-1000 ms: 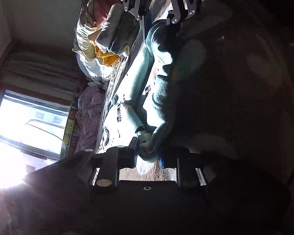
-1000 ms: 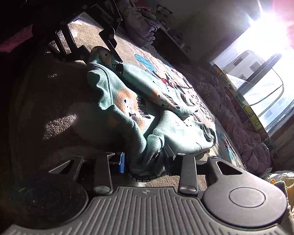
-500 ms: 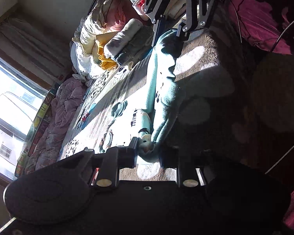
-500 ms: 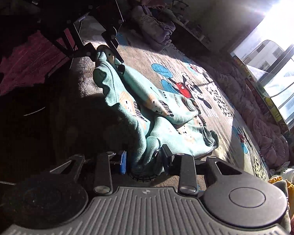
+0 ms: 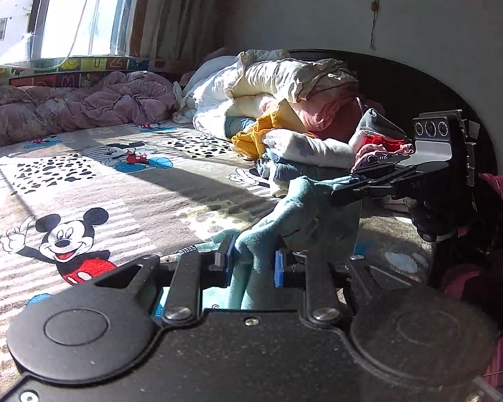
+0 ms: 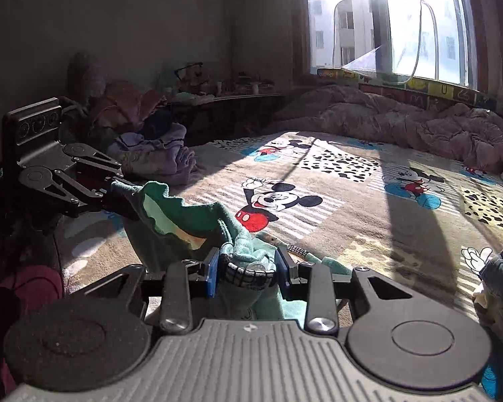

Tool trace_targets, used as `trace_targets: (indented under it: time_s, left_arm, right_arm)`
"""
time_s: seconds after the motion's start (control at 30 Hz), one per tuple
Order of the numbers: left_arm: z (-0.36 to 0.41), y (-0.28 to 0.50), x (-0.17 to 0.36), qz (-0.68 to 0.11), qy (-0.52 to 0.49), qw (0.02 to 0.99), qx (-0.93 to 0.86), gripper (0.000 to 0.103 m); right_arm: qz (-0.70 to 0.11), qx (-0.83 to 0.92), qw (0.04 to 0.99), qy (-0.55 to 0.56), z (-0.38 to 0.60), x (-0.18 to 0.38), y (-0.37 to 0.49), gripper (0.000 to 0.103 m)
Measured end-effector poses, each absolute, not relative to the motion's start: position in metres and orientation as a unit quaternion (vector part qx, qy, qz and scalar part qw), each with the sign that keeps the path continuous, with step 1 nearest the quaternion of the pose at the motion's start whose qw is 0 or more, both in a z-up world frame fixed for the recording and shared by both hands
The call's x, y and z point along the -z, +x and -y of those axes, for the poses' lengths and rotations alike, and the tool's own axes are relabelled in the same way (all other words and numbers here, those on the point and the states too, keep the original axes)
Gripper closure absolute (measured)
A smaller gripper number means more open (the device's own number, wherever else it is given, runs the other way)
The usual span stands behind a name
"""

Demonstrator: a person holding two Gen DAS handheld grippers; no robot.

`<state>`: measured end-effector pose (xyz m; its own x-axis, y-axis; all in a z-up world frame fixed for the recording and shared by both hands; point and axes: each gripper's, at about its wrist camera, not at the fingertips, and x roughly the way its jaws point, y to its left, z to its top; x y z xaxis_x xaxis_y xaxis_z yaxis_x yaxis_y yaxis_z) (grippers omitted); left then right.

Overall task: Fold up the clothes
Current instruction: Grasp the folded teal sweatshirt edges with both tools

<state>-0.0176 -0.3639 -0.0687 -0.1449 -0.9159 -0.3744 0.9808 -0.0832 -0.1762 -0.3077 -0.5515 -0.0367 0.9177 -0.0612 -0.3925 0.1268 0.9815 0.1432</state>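
Left gripper [image 5: 251, 259] held level and low over the bed [image 5: 124, 181], fingers pointing forward across it toward the clothes pile [image 5: 285, 127] at the wall; blue pads [image 5: 278, 268] closed most of the way onto a bunched edge of the teal garment [image 5: 301, 214]. Seen also from the right wrist, off to that camera's left [image 6: 124, 197], black linkage angled inward, fingertips pinched on a scalloped teal hem.

Right gripper [image 6: 246, 269] likewise held level above the bed, pointing toward the window [image 6: 385, 23] and the pink quilt [image 6: 402, 120]; pads [image 6: 212, 276] narrowed onto a thick wad of the garment [image 6: 191, 217], a checked cuff caught in between. Seen from the left wrist at the right [image 5: 348, 186], tips closed on the garment's far end.

Garment lifted clear of the bed along its top edge, strung between the two grippers, long axis running from one to the other, roughly crosswise to each camera's line of sight. Middle sagging slightly; lower part hanging down, partly hidden behind the gripper bodies. Some teal cloth visible touching the bed just beyond the right gripper.
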Motion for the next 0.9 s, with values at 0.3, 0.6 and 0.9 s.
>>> trace_targets:
  time_s: [0.3,0.6,0.9]
  left_arm:
    - [0.427,0.058,0.108,-0.33,-0.04,0.636,0.696,0.082]
    - [0.455,0.104,0.165,-0.438,-0.105,0.618,0.645,0.082]
    - [0.463,0.114,0.192,-0.463,-0.101,0.634,0.611,0.081]
  right_arm:
    - [-0.183,0.06,0.938,0.29,0.661,0.091,-0.256,0.07]
    - [-0.185,0.08,0.913,0.356,0.698,0.142,-0.222,0.072]
    - [-0.191,0.107,0.902,0.373,0.714,0.181,-0.195,0.072]
